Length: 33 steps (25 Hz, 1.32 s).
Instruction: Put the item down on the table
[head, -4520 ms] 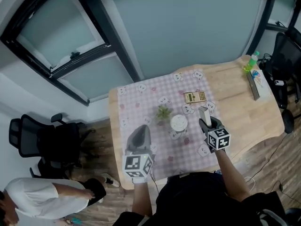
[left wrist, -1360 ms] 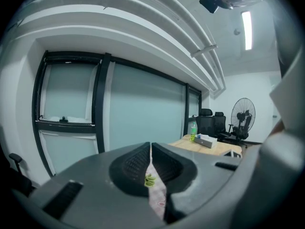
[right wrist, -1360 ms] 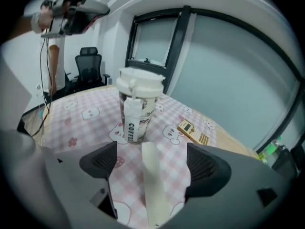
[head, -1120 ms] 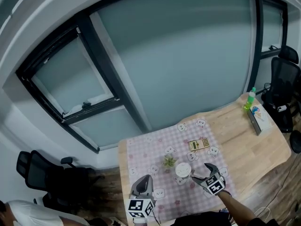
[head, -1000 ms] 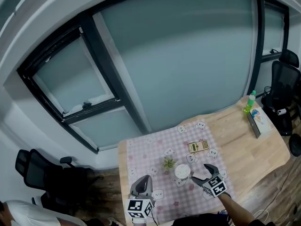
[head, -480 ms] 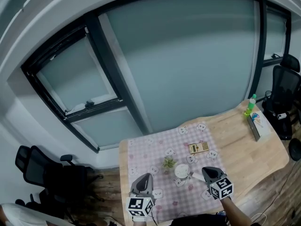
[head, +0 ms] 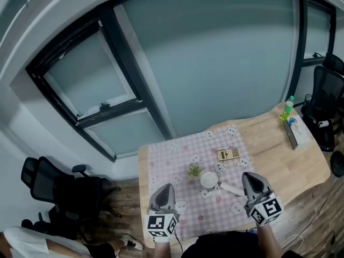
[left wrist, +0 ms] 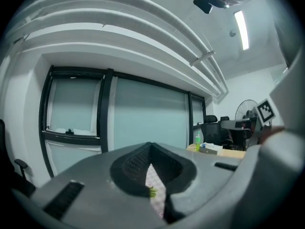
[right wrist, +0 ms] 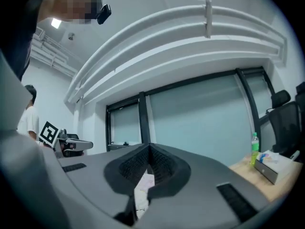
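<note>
- Looking at the head view, the put-down itself seems done: the white strip [head: 231, 188] lies flat on the pink checked tablecloth [head: 161, 160] and nothing is gripping it.
- It sits between the white round container [head: 208, 180] and the right gripper [head: 247, 177], just beside the gripper's tip but apart from it as far as I can tell.
- The right gripper's own view shows its jaws pressed together with nothing between them, only a sliver of cloth showing past them.
- The left gripper [head: 165, 188] is the same: jaws together, empty, parked over the near-left part of the cloth, well away from the strip.
- The little potted plant [head: 194, 171] and calculator [head: 228, 153] sit further back and aren't involved.
- What's left, I'd guess, is basically nothing. Maybe pull the right gripper clear so it can't nudge the strip.
</note>
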### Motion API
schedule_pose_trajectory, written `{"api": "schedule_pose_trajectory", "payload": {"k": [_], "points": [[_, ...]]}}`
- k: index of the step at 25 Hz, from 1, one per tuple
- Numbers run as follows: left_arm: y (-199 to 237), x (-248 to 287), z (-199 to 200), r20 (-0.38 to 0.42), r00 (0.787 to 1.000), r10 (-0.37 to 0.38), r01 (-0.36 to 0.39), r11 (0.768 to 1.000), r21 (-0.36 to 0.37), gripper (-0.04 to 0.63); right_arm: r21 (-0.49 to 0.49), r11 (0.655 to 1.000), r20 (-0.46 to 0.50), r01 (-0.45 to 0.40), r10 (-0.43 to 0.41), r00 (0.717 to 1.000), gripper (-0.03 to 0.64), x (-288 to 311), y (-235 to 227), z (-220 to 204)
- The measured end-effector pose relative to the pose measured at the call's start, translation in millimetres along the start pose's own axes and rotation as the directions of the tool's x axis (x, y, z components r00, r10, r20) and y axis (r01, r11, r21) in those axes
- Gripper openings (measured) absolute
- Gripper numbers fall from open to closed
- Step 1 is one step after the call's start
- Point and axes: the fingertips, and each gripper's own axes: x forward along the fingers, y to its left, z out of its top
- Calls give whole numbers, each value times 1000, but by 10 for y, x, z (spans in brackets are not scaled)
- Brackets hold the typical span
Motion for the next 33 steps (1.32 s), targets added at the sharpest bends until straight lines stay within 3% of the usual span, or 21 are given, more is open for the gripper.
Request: {"api": "schedule_pose_trajectory", "payload": {"k": [6, 13, 33], "points": [[-124, -97, 103, 17, 1000, 4, -4, 999, 32, 0, -33, 998, 59, 60, -58, 997, 15, -301, -92, 277], [-198, -106, 126, 4, 1000, -31, 31, 999, 20, -1, -11, 992, 42, 126, -126, 991, 15, -386, -212, 246], [-297, -27, 158, 12, 999, -49, 48, 997, 61, 0, 23, 997, -34, 78, -77, 996, 15, -174, -196, 3]]}}
